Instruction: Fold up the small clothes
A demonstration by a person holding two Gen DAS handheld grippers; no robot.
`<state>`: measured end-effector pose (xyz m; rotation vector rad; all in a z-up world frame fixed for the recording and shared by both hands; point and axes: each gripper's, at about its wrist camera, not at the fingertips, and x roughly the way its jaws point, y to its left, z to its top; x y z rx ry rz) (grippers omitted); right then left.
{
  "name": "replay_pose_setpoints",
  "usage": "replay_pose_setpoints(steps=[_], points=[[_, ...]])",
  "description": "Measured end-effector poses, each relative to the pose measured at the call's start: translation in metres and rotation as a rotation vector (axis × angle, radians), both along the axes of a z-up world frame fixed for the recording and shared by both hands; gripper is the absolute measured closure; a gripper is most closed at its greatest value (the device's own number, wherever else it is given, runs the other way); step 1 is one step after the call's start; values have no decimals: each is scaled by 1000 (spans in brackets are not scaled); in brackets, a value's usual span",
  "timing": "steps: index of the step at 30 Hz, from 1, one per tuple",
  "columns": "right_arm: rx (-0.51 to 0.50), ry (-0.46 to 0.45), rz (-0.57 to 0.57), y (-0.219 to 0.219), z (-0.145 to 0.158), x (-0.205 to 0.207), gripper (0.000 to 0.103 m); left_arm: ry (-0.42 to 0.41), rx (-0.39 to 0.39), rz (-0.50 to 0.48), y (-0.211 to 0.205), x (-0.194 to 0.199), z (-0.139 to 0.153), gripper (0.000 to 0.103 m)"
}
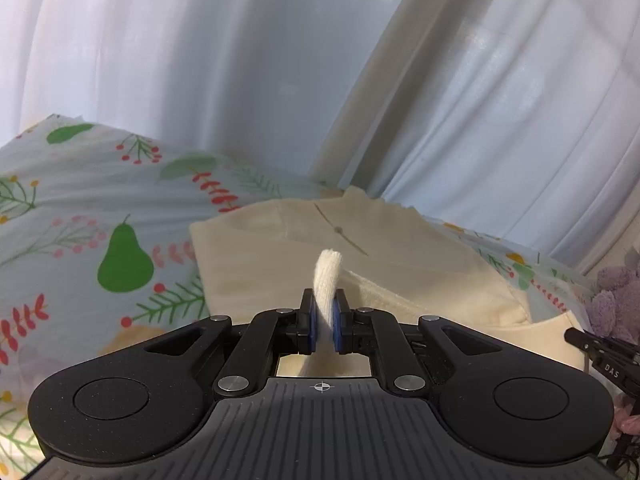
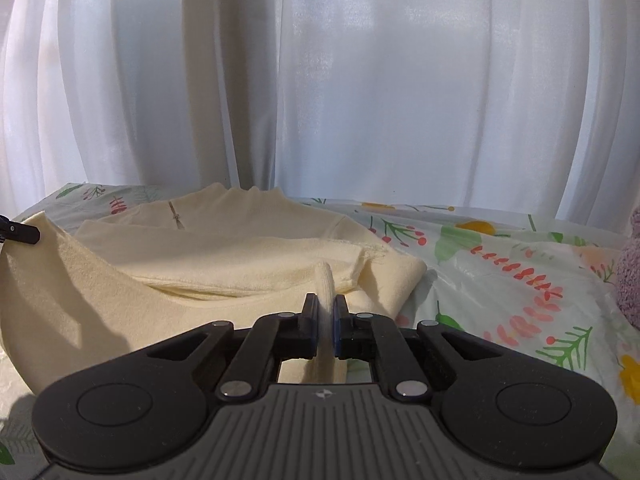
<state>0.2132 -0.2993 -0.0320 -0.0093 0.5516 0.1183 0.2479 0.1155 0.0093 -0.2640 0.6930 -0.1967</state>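
Left hand-held gripper (image 1: pixel 324 316): I have it clamped on a pinch of the cream garment's (image 1: pixel 280 264) near hem. Right hand-held gripper (image 2: pixel 325 322): likewise clamped on the hem. Garment: on the bed (image 1: pixel 80 208), near edge raised, neckline far. Curtain (image 2: pixel 360 80): behind. Step: fold begun. Next, I judge, carry both corners evenly toward the neckline, keeping the hem taut.

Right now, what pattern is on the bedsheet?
Green pears and red berry sprigs on the bedsheet; left wrist view.

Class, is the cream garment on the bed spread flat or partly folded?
Partly folded: the cream garment lies in overlapping layers on the floral bedsheet, with its near edge lifted.
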Motion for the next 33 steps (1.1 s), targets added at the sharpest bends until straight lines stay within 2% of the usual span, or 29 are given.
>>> replay_pose_setpoints(steps=[4, 7, 9, 14, 15, 17, 19, 21, 25, 27, 29, 33], points=[[-20, -28, -29, 3, 7, 38, 97, -25, 16, 34, 1, 36, 4, 93], [-3, 5, -64, 3, 1, 74, 97, -18, 50, 46, -4, 63, -4, 93], [-5, 22, -75, 6, -5, 93, 97, 10, 84, 52, -7, 78, -16, 93], [8, 141, -77, 6, -32, 127, 96, 114, 94, 37, -9, 96, -51, 91], [14, 154, -78, 5, -36, 129, 96, 121, 97, 22, -10, 96, -54, 91], [35, 179, -76, 0, -40, 129, 96, 126, 100, 3, -8, 91, -60, 79], [58, 185, -59, -4, -40, 126, 93, 112, 100, -7, -7, 87, -63, 76], [68, 194, -27, -6, -39, 123, 93, 102, 120, -32, -9, 83, -65, 77], [95, 205, 26, -10, -34, 118, 91, 77, 222, -70, -22, 82, -66, 77], [58, 212, 35, -6, -34, 116, 91, 82, 250, -87, -26, 82, -67, 80], [12, 202, 48, -1, -34, 114, 91, 83, 265, -91, -27, 82, -67, 90], [-74, 191, 61, 10, -30, 108, 97, 64, 305, -99, -29, 81, -60, 93]])
